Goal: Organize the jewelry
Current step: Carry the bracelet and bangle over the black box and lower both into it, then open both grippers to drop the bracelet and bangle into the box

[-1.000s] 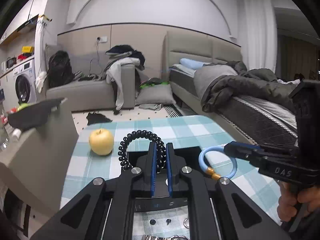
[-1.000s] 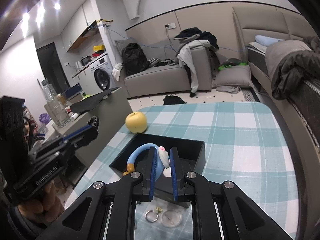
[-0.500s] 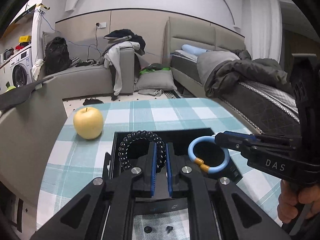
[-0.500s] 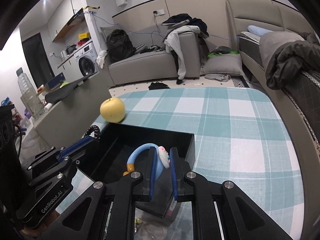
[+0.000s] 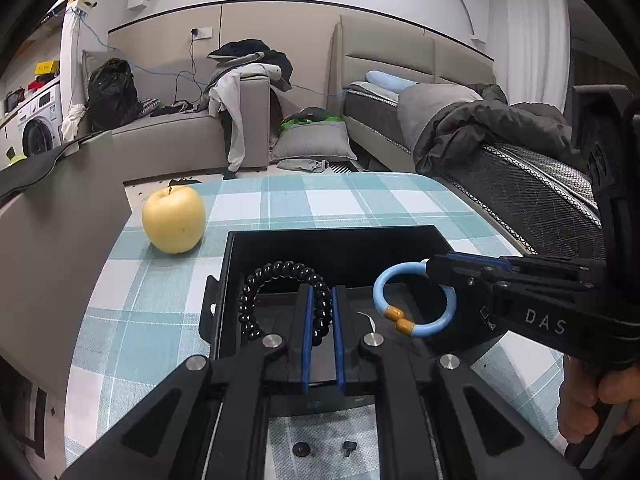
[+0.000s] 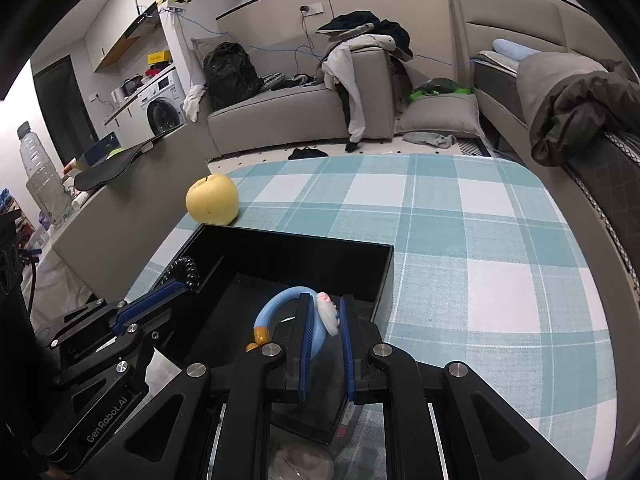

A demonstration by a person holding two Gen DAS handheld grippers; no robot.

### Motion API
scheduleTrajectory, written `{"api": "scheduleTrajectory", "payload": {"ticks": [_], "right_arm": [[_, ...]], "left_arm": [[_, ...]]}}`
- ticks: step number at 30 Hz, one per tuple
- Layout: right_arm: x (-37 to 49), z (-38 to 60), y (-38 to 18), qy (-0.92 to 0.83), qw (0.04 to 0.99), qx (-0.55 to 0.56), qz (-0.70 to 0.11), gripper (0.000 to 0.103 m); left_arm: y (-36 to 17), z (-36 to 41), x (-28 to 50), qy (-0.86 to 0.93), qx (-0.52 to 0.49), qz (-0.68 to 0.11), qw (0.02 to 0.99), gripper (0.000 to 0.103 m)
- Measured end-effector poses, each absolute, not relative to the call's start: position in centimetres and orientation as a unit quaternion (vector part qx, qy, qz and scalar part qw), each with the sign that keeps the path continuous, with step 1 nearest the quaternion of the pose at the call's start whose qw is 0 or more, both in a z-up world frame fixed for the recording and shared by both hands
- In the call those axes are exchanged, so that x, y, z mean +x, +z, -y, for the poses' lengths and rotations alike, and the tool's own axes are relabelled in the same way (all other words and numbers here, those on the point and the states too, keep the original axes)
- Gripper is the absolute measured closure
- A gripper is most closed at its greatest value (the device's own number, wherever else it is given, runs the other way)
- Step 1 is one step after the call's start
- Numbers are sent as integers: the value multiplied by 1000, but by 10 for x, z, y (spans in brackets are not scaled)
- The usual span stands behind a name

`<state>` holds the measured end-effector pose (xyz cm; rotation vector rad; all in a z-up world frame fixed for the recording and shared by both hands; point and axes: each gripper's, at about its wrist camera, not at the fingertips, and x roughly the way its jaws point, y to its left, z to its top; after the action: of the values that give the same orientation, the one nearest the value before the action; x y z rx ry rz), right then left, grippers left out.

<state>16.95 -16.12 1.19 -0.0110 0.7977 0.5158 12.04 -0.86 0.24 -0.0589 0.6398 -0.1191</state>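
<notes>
Both tongs now lower, over black box (image 5: 336, 240). Left tongs (image 5: 320, 312) clamp black beaded bracelet (image 5: 280, 276); right tongs (image 6: 324, 320) clamp light-blue ring bracelet (image 6: 280, 304), orange beads, white charm between pads.

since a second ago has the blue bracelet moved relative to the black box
Yes. The right gripper has carried the blue bracelet from above the black box rim down inside its walls.

Two bracelets held over the black box (image 5: 232, 280)
Left gripper (image 5: 320, 308) pinches the black beaded bracelet (image 5: 256, 292); right gripper (image 5: 434, 268) grips the blue bracelet (image 5: 416, 304) alongside
</notes>
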Motion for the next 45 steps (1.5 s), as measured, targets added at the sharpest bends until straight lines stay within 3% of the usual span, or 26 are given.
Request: {"api": "scheduleTrajectory", "payload": {"ticks": [7, 9, 11, 12, 13, 14, 15, 16, 17, 20, 22, 45], "right_arm": [[166, 163, 21, 257, 890, 2, -377, 88], [163, 164, 24, 258, 891, 0, -373, 82], [162, 169, 27, 255, 894, 3, -368, 76], [161, 171, 28, 254, 894, 4, -369, 73], [161, 174, 30, 252, 894, 5, -370, 62], [160, 177, 30, 253, 893, 6, -371, 49], [158, 182, 32, 256, 894, 8, -368, 42], [156, 184, 34, 257, 895, 6, -365, 29], [154, 187, 35, 261, 894, 2, -364, 15], [143, 194, 39, 274, 895, 0, -352, 0], [135, 196, 40, 274, 895, -8, -353, 0], [84, 197, 17, 304, 871, -78, -378, 0]], "left_arm": [[3, 4, 119, -71, -40, -322, 943, 98], [5, 5, 119, -73, -33, -322, 943, 97], [7, 7, 116, -72, -27, -324, 943, 86], [9, 8, 115, -72, -25, -323, 943, 73], [11, 9, 112, -73, -25, -320, 944, 57], [13, 9, 110, -73, -26, -317, 945, 49], [15, 9, 107, -71, -28, -312, 947, 34], [17, 8, 104, -66, -29, -309, 948, 24], [19, 7, 101, -58, -29, -305, 950, 20], [24, 1, 89, -33, -30, -294, 955, 12], [26, -7, 79, -19, -37, -291, 956, 1], [0, -10, 42, -10, -38, -323, 945, 1]]}}
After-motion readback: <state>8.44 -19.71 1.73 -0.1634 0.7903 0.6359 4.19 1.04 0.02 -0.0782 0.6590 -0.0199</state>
